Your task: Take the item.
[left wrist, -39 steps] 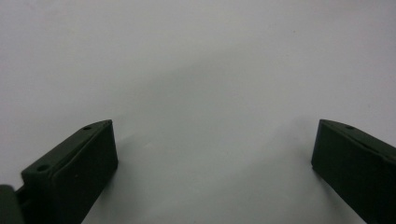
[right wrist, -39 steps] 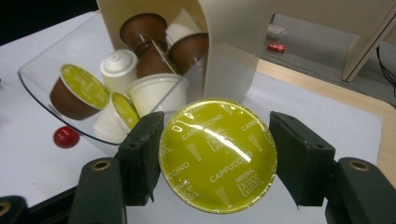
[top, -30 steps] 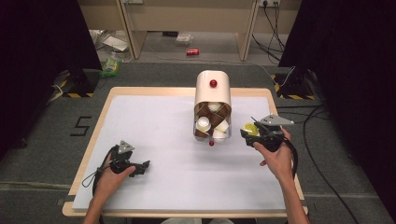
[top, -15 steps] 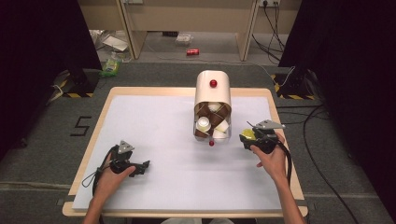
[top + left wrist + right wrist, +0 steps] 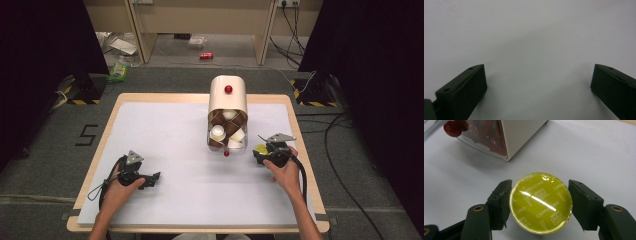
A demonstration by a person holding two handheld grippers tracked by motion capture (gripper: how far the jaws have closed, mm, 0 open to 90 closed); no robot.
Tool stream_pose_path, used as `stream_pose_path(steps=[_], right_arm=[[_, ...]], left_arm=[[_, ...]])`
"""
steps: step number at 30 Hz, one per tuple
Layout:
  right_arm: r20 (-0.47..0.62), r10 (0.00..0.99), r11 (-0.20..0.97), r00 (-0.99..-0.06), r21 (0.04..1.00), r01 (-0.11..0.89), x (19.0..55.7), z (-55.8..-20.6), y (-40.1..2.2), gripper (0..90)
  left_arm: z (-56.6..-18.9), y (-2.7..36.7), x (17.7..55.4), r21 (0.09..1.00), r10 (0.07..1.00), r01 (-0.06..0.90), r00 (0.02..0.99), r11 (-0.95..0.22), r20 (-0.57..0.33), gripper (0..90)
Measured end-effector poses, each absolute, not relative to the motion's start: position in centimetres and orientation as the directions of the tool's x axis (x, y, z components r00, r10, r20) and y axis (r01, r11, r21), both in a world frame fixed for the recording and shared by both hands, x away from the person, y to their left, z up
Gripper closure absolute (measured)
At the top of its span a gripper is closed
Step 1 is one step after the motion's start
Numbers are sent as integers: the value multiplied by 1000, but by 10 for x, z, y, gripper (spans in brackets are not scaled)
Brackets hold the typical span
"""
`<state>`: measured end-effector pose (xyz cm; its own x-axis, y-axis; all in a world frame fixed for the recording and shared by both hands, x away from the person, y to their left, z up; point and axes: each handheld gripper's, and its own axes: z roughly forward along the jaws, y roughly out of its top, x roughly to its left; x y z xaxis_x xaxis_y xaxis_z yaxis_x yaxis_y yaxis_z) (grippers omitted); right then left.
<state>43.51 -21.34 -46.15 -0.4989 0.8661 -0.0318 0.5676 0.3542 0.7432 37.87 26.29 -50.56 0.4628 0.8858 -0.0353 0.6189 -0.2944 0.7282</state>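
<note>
My right gripper is shut on a coffee capsule with a shiny yellow-green lid, both pads pressing its sides just above the white mat. In the high view that right gripper is low over the mat with the capsule, right of the cream capsule dispenser. The dispenser's clear door with a red knob lies open toward me, several capsules inside. My left gripper rests on the mat at the front left; its jaws stand wide apart in the left gripper view with nothing between them.
A white mat covers the wooden table. The dispenser's corner lies close ahead of the right gripper. Cables trail from both grippers. On the floor beyond the table are a red can and some clutter.
My right gripper has come down toward the mat with the yellow-green capsule in it, nearer the table's front. The left gripper has stayed put.
</note>
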Motion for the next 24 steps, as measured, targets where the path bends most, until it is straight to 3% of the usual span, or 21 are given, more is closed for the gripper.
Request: stream_pose_path(steps=[19, 24], right_arm=[[-23, 865, 358, -501, 729, 583, 438, -471, -212, 375], [-16, 872, 343, -489, 734, 586, 438, -470, -211, 305]], left_arm=[[-506, 263, 379, 729, 885, 617, 464, -297, -32, 0], [-506, 263, 379, 729, 885, 617, 464, -297, -32, 0]])
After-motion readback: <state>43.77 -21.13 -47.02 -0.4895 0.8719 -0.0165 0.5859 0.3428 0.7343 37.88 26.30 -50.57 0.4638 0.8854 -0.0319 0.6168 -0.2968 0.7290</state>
